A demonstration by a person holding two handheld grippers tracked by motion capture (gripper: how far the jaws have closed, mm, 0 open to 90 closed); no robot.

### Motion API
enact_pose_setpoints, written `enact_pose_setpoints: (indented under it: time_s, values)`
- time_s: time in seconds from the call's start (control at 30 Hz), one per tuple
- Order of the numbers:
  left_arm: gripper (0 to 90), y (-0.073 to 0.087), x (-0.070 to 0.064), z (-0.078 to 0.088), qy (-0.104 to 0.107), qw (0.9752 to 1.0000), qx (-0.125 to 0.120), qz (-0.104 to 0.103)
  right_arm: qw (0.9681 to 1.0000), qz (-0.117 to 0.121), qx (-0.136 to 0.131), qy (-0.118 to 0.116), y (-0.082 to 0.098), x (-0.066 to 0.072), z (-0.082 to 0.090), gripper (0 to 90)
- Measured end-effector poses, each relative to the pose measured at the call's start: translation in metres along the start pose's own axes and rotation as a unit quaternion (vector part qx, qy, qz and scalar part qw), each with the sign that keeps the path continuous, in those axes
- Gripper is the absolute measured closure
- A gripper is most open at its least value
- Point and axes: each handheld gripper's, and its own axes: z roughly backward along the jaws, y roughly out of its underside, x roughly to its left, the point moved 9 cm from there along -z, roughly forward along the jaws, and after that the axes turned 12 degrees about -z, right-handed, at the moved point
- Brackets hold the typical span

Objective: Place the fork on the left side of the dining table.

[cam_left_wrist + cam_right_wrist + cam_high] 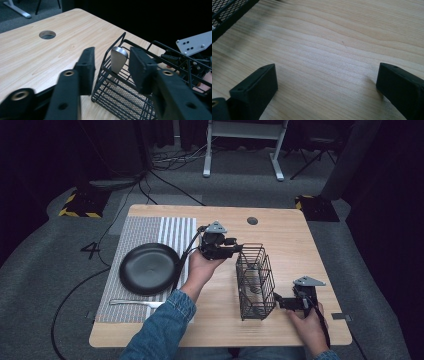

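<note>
A black wire basket (256, 281) stands on the wooden table (220, 330), right of centre. A silver utensil handle (118, 59) stands up inside it, leaning on the rim at the far end. My left gripper (239, 249) is at that far end, open, and in the left gripper view (112, 53) its pads sit either side of the handle without touching it. My right gripper (278, 299) rests low by the basket's near right corner. In the right gripper view (325, 72) it is wide open over bare wood, with the basket's edge (229, 12) at the upper left.
A striped placemat (145, 235) covers the table's left part, with a black plate (149, 268) on it. A silver utensil (135, 303) lies on the mat near the front edge. A cable hole (252, 220) is near the far edge.
</note>
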Motion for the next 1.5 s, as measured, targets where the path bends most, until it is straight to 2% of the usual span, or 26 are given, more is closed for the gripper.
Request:
enact_pose_setpoints:
  time_s: [0.2,0.43,1.07,1.5]
  values:
    - [76.7,-0.001,-0.001,0.001,-0.002,1.0000,-0.001,-0.004,1.0000,0.000,0.000,0.000,0.000,0.000,0.000,3.7]
    - [79.5,-0.002,-0.002,0.002,0.009,0.9999,-0.003,0.006,1.0000,0.000,0.000,0.000,0.000,0.000,0.000,3.8]
    - [86.5,-0.013,-0.015,0.008,-0.004,0.9997,-0.007,-0.025,1.0000,0.001,0.000,0.000,0.000,0.000,0.001,4.4]
    - [86.5,-0.038,-0.020,0.030,-0.015,0.9988,-0.017,-0.043,1.0000,0.000,-0.001,0.001,0.001,0.000,0.001,4.7]
